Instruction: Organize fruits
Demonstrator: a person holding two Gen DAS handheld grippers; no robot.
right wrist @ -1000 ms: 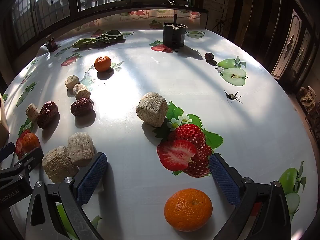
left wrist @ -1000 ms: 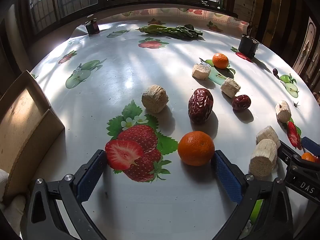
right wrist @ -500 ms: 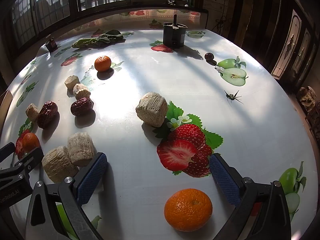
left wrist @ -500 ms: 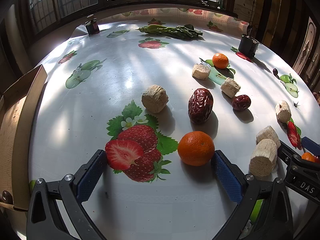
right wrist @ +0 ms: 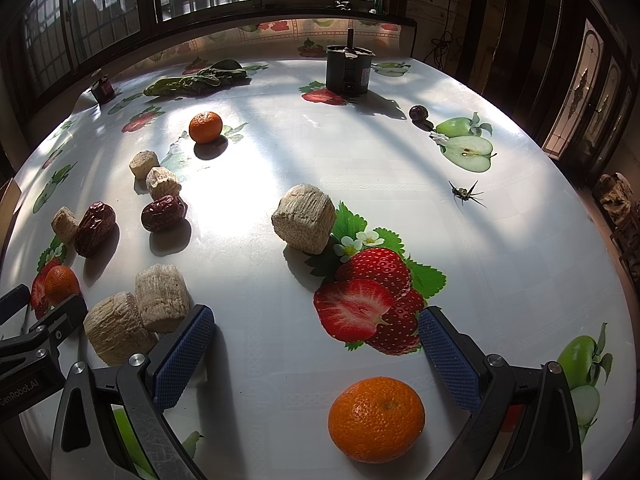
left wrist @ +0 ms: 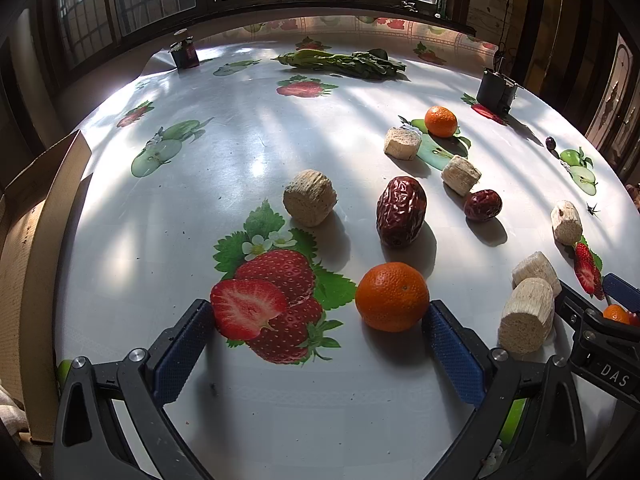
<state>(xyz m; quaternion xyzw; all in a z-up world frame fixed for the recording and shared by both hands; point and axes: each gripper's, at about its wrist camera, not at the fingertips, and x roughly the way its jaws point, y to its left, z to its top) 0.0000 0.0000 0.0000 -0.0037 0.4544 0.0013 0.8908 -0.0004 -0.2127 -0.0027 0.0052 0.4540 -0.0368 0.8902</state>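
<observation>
My left gripper is open and empty, low over the table; a tangerine sits just inside its right fingertip. Beyond it lie a big red date, a small date, a far tangerine and several beige sugarcane chunks. My right gripper is open and empty; a tangerine lies between its jaws near the camera. Two cane chunks sit by its left finger, another chunk ahead. Dates and a tangerine lie to the left.
A cardboard box stands at the table's left edge. Leafy greens and a black motor sit at the far side, a small dark jar far left. A spider-like bug sits to the right. The cloth is printed with fruit.
Neither gripper has moved. The cardboard box at the left edge shifted: its flap has dropped and it sits further left and lower in the left wrist view.
</observation>
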